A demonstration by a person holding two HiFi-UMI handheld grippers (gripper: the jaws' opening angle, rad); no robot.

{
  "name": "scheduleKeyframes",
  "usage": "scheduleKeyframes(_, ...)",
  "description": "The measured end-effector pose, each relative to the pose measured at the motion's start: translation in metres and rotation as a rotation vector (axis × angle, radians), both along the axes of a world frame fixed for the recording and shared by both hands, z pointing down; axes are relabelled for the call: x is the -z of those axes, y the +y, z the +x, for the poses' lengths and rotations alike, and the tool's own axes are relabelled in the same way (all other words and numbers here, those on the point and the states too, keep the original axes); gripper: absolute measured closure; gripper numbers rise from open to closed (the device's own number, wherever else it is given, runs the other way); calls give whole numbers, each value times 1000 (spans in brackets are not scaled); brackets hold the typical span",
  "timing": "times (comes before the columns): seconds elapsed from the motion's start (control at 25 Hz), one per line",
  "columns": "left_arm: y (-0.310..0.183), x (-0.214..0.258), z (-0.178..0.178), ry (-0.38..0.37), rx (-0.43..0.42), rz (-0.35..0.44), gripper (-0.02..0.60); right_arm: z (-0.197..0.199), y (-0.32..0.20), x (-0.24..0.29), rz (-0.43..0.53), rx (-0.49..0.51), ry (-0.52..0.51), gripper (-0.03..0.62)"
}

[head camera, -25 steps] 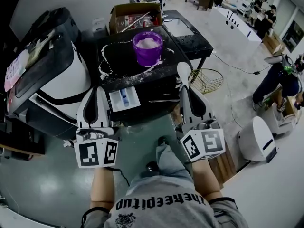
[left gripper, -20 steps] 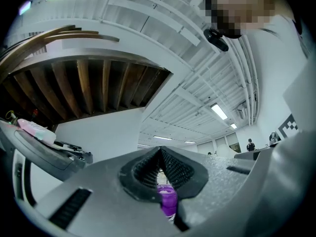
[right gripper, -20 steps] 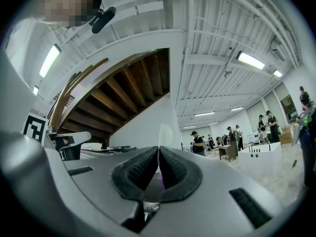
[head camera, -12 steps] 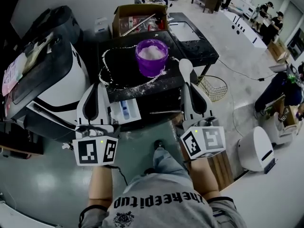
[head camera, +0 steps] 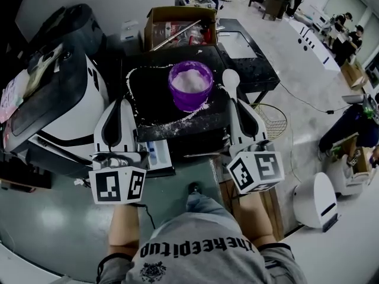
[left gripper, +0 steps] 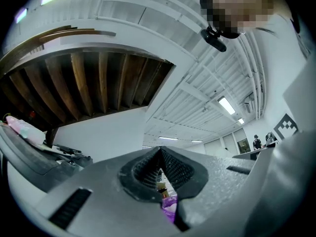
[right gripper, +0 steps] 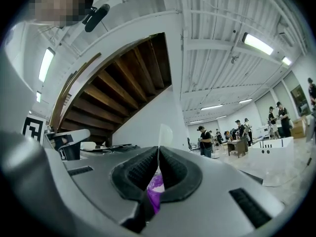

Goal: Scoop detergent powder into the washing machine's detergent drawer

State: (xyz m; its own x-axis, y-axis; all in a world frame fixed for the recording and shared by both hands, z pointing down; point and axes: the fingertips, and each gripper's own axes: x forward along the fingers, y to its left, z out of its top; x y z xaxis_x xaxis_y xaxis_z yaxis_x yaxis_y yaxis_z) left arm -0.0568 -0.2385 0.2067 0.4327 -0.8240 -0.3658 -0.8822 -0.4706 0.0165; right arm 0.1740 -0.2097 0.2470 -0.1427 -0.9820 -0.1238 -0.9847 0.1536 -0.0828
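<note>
A purple tub (head camera: 189,86) full of white powder stands on the black washer top (head camera: 148,84), with powder spilled around it. The tub also shows as a purple patch (left gripper: 169,206) low between the left jaws and another (right gripper: 155,186) between the right jaws. The white detergent drawer (head camera: 159,156) juts out of the front, partly hidden by my left gripper (head camera: 118,103). That gripper (left gripper: 159,149) is shut and holds nothing. My right gripper (head camera: 236,103) is shut on a white spoon (head camera: 230,78), its bowl just right of the tub. The spoon (right gripper: 164,132) rises edge-on from the right gripper (right gripper: 158,149).
An open cardboard box (head camera: 177,25) sits behind the washer, and a black table (head camera: 246,49) stands to its right. A white and black appliance (head camera: 56,99) stands at the left. A wire basket (head camera: 271,120) and a white round unit (head camera: 314,197) sit on the floor at the right. People stand far back.
Both grippers have moved forward over the washer. The spoon's bowl now sits beside the tub, and the drawer lies closer in, partly under the left gripper.
</note>
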Motion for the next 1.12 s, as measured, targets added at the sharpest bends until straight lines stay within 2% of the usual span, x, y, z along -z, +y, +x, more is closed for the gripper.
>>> scheduleKeyframes(0.2, -26, -1, 8, 0, 37, -6, 578, 7, -42, -7, -73, 66, 14, 586)
scheduleKeyframes(0.44, -52, -7, 16, -16, 77, -13, 577, 14, -91, -28, -207, 160, 37, 586)
scheduleKeyframes(0.72, -76, -18, 30, -38, 94, -35, 577, 18, -142, -65, -407, 264, 90, 586)
scheduleKeyframes(1.12, -104, -35, 46, -65, 126, -66, 577, 10, -197, -103, -597, 443, 120, 586)
